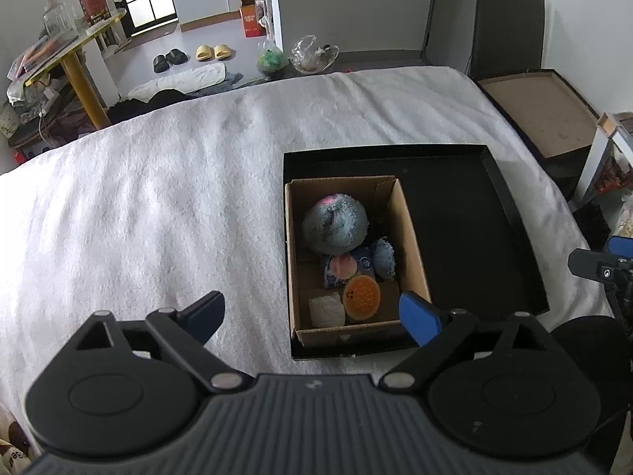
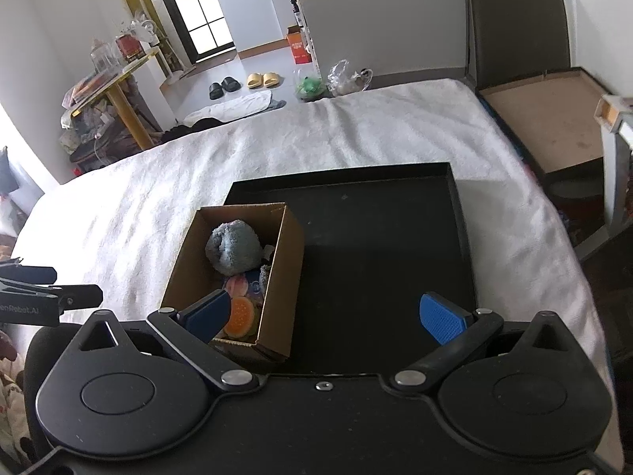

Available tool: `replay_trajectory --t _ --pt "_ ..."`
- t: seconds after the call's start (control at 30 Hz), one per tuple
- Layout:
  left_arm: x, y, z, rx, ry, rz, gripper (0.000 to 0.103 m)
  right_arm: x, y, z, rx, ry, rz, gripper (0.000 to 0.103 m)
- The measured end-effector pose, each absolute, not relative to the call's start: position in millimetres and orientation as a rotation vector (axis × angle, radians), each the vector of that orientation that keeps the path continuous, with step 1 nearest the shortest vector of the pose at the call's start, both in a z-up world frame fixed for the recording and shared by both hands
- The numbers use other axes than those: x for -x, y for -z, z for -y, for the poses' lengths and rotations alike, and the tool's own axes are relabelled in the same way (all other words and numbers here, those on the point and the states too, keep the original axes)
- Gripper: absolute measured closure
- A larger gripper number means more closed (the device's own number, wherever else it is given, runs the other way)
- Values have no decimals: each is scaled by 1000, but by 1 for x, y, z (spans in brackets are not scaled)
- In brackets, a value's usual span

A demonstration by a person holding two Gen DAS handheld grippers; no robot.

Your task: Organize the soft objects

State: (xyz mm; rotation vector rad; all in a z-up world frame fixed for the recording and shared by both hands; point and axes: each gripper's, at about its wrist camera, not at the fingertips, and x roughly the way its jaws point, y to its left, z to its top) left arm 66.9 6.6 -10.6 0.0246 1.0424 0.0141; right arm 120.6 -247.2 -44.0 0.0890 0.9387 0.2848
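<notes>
Lettering "enRobot.AI" is read on the left gripper (image 2: 51, 297) body. An open brown cardboard box (image 1: 294, 261) is set in the black shallow tray's (image 1: 467, 221) left corner, on white bedding (image 1: 158, 198). Inside, front to back: white roll (image 1: 326, 308), orange smiley disc (image 1: 362, 297), printed packet (image 1: 348, 269), grey-blue plush (image 1: 336, 223). Both grippers, right gripper (image 2: 324, 316) included, are held spread, empty.
</notes>
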Motion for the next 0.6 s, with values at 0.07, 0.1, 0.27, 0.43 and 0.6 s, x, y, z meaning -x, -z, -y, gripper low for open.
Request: replay_trajectory --t 0.07,0.1,0.27,0.43,0.6 --pt "-63 7 -6 -24 -7 -1034 8 -116 39 246 -81 -288 -927 0" --pt "-61 4 -6 -25 -6 -1031 8 -114 38 246 -78 -291 -925 0" --pt "-50 -5 -6 -20 -8 -1016 8 -105 30 244 -68 -294 -924 0" --pt "-39 -12 -6 -22 -16 -993 8 -99 22 244 -69 -299 -916 0" --pt "-31 -19 -9 0 -27 -973 7 -94 17 242 -52 -277 -912 0"
